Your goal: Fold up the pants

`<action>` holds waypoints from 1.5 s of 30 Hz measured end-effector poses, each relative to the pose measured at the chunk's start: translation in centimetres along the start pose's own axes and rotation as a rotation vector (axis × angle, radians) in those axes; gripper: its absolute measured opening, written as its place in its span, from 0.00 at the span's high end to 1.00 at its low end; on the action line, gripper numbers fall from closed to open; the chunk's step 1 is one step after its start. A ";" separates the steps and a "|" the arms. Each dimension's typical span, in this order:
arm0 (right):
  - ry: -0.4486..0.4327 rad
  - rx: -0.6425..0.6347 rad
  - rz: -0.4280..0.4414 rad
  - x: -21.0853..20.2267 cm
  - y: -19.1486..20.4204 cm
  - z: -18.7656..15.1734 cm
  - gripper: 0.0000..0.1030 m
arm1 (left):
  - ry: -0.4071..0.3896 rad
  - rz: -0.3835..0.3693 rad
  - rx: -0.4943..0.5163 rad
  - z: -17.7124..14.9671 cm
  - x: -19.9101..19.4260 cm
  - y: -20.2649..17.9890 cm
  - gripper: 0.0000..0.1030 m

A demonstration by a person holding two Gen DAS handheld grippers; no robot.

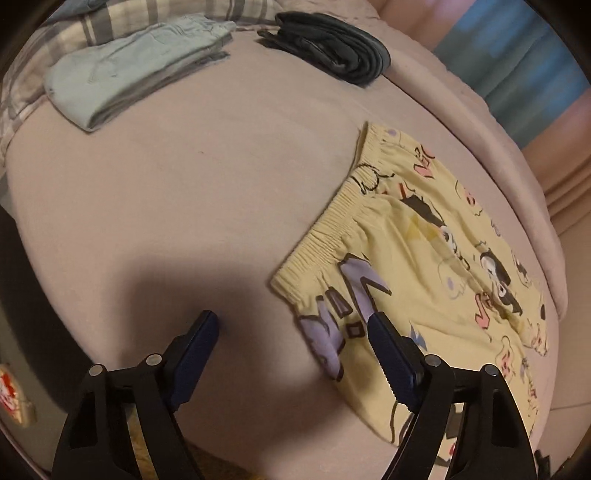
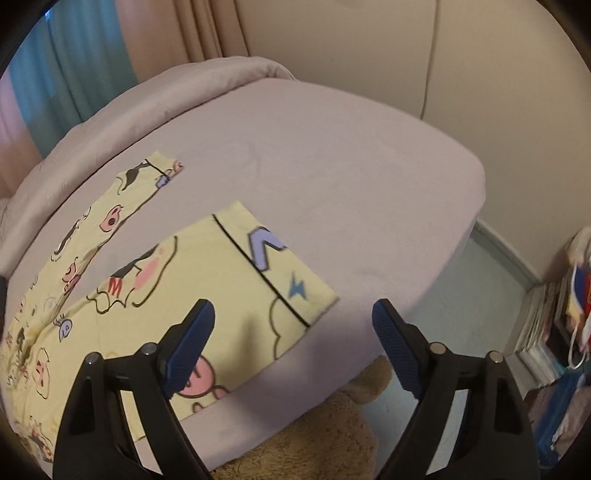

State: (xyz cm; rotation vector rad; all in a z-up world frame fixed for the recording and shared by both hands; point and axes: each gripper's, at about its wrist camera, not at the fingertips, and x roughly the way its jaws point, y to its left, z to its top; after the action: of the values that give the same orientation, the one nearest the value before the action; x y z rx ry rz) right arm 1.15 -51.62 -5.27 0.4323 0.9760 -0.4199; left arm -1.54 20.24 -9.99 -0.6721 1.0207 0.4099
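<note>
Yellow cartoon-print pants [image 1: 424, 258] lie flat on the pinkish bed [image 1: 203, 206]. In the left wrist view their elastic waistband [image 1: 332, 221] faces my left gripper [image 1: 293, 319], which is open and empty just above the waistband's near corner. In the right wrist view the two pant legs [image 2: 192, 280] lie spread apart, hems pointing away. My right gripper [image 2: 293, 308] is open and empty, hovering over the near leg's hem [image 2: 280, 280] by the bed's front edge.
A folded light-blue garment [image 1: 136, 70] and a folded black garment [image 1: 332, 48] lie at the far side of the bed, by a plaid pillow [image 1: 92, 22]. A tan rug [image 2: 314, 435] lies on the floor, with clutter [image 2: 561, 332] at the right by the wall.
</note>
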 end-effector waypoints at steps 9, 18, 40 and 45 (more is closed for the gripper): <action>0.082 0.057 0.108 3.8 -0.5 -0.8 0.31 | -0.028 -0.067 0.030 0.1 1.0 -1.8 0.63; 0.027 0.085 0.176 4.3 -0.4 0.4 0.92 | -0.031 -0.184 -0.089 -0.2 -1.6 -1.0 1.00; 0.093 0.176 0.140 4.5 -4.6 -0.6 0.89 | 0.093 -0.048 -0.042 -2.0 -0.9 1.6 0.94; 0.029 -0.011 -0.064 2.3 -2.4 1.8 0.34 | 0.080 -0.007 -0.017 -1.7 -2.1 0.8 0.74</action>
State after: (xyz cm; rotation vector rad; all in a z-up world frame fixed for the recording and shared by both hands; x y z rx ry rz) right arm 2.30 -54.90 -6.75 0.3992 1.0216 -0.4673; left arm -4.08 19.71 -9.03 -0.7117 1.0910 0.3888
